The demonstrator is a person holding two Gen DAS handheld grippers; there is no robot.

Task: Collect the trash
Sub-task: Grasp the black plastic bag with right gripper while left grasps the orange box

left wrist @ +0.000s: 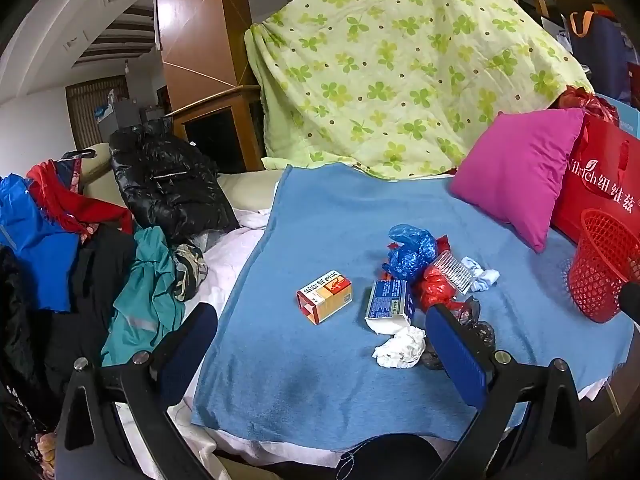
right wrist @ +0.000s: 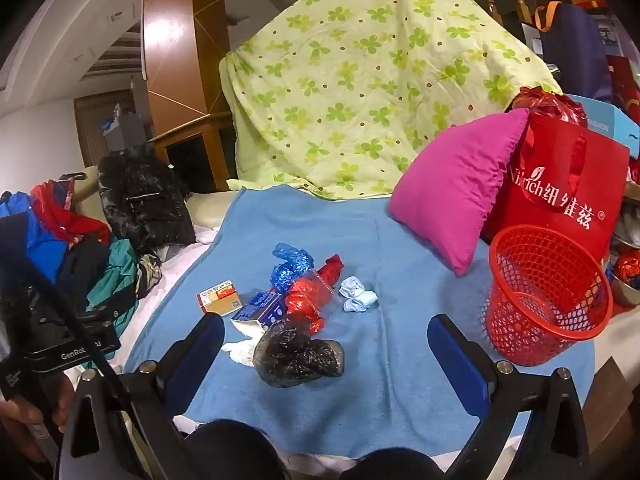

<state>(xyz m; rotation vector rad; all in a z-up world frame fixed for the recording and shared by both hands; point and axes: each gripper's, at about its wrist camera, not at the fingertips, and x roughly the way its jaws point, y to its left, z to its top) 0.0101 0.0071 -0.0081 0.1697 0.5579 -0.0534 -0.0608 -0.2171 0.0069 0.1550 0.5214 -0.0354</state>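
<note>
Trash lies in a loose heap on the blue blanket (left wrist: 320,380), ahead of both tools. In the heap are an orange-and-white carton (left wrist: 325,296), a blue-and-white carton (left wrist: 389,305), a crumpled white tissue (left wrist: 400,347), a blue plastic bag (left wrist: 412,251), a red plastic bag (right wrist: 307,304), a clear ridged plastic piece (left wrist: 454,271), a pale blue wad (right wrist: 357,299) and a black plastic bag (right wrist: 298,356).

The left tool (left wrist: 320,354) hangs wide open with nothing held; the orange-and-white carton sits between its fingers' lines, apart from both, and the tissue lies just beside its right finger. The right tool (right wrist: 325,358) is also spread wide and holds nothing; the black plastic bag lies between its fingers, nearest of all the trash, though whether it touches either finger cannot be told.

A red mesh basket (right wrist: 548,300) stands tilted on the blanket's right part, near the right tool and well apart from the heap, with bare blanket between. Behind the basket stand a magenta pillow (right wrist: 452,188) and a red gift bag (right wrist: 568,200). A pile of clothes (left wrist: 100,256) borders the blanket's left edge; a floral quilt (left wrist: 400,68) rises beyond its far edge.
</note>
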